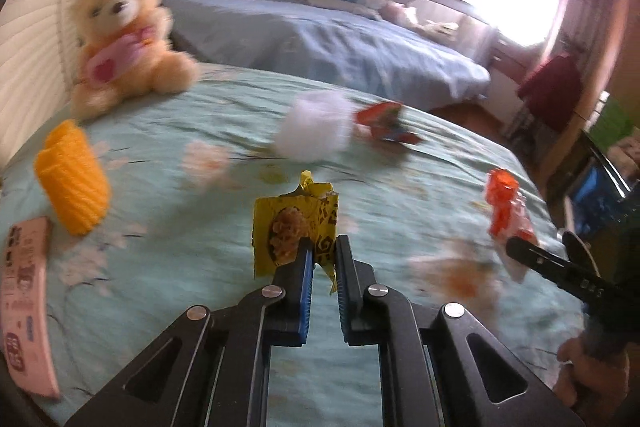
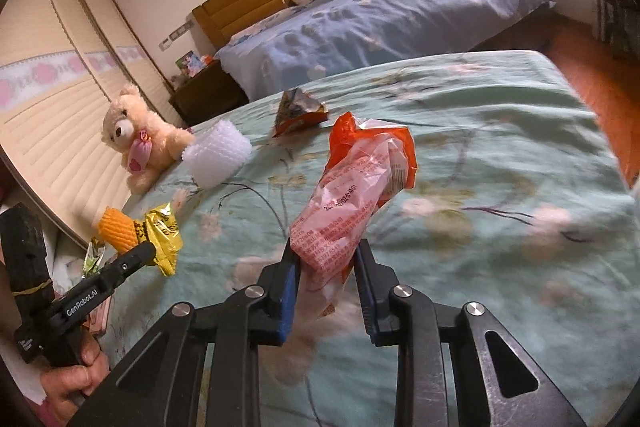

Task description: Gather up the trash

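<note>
At the far left of the left wrist view a pink printed carton (image 1: pixel 26 307) lies on the green floral bed (image 1: pixel 192 267), with an orange foam fruit net (image 1: pixel 74 183) beside it and a teddy bear (image 1: pixel 124 39) behind; these look like keepers or later pickups, so leave them be.

The left claw (image 1: pixel 322 259) is closed on a yellow snack wrapper (image 1: pixel 288 227), pinching its lower edge so that it stands up off the bed. Carry it steadily, since the hold is only on thin film (a jerk could slide it out).

Further along, a white foam net (image 1: pixel 314 131) and a torn red snack packet (image 1: pixel 384 123) lie on the bed, uncollected.

The right claw (image 2: pixel 326 259) grips an orange and clear plastic bag (image 2: pixel 360 183) around its bunched lower part, most of it sticking out ahead of the fingers. No bin shows in either view, so I judge the step in hand to be carrying both pieces to one. Keep both claws squeezed, apart from each other, and let go only above the container.
</note>
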Motion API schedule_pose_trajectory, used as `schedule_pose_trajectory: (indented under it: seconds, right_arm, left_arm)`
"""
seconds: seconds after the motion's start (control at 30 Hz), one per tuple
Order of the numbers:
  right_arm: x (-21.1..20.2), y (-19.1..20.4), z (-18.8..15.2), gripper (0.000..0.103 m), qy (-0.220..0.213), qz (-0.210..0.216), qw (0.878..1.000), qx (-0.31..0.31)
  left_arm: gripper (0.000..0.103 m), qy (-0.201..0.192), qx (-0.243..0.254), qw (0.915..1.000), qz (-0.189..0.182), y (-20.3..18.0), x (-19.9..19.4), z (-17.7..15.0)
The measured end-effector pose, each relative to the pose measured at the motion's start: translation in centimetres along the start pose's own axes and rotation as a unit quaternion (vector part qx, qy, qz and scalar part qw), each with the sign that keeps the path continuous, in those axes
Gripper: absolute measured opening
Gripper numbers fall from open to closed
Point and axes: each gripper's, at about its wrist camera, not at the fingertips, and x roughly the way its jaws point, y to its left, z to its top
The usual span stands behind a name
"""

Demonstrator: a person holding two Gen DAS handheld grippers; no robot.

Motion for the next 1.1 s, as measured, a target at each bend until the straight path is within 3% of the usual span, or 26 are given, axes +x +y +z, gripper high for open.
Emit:
schedule_pose_trajectory:
  seconds: [0.3, 1.1]
  right_arm:
    - [-3.6, -2.5, -1.5, 0.027, -0.019, -0.032, 0.999, -0.003]
    - [-11.3, -11.0, -4.1, 0.027, -0.045, -0.105, 0.992, 0.056]
  left_arm:
    - [0.009, 0.017, 0.053, 0.9964, -0.065, -5.5, 0.1, -1.0]
    - [0.009, 0.052, 0.14, 0.9764, -0.156, -16.6, 4.2, -1.3]
